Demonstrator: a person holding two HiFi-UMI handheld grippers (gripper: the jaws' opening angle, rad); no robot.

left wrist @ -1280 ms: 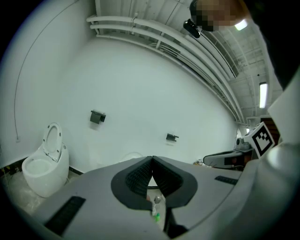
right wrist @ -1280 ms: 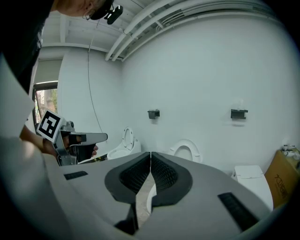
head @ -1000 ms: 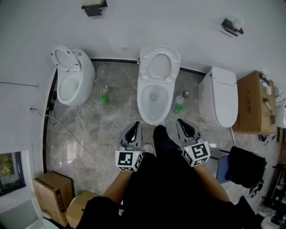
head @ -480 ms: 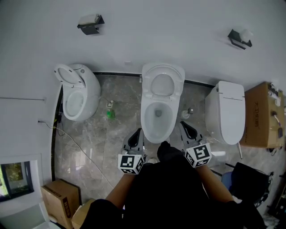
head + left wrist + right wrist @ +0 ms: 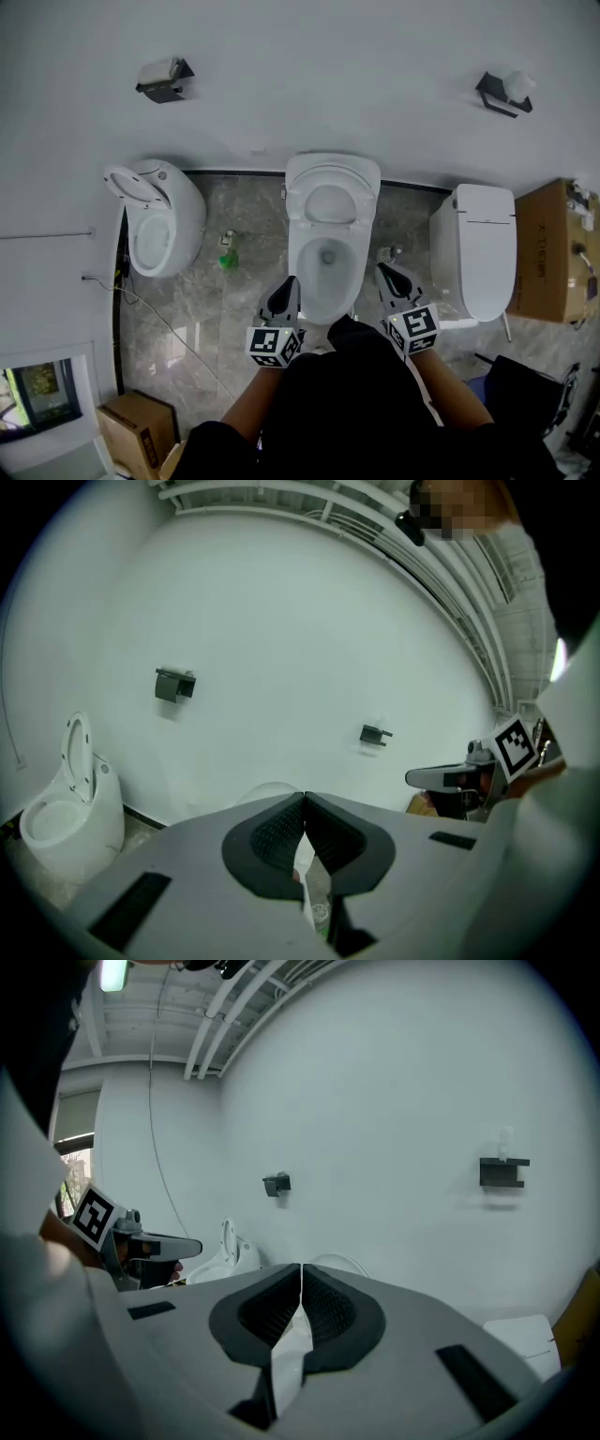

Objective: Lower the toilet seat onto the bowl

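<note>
You've got no readable text here. The cardboard box (image 5: 553,253) at right carries dark print, too small to make out. Your left cube (image 5: 274,345) and right cube (image 5: 413,330) show only black-and-white square markers, no letters or digits.

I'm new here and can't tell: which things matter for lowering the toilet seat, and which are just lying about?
For the job: raised toilet seat, middle bowl beneath it, left gripper and right gripper, both shut and empty.

Just lying about: left toilet, closed right toilet, green bottle, cardboard box, wall holder.
</note>
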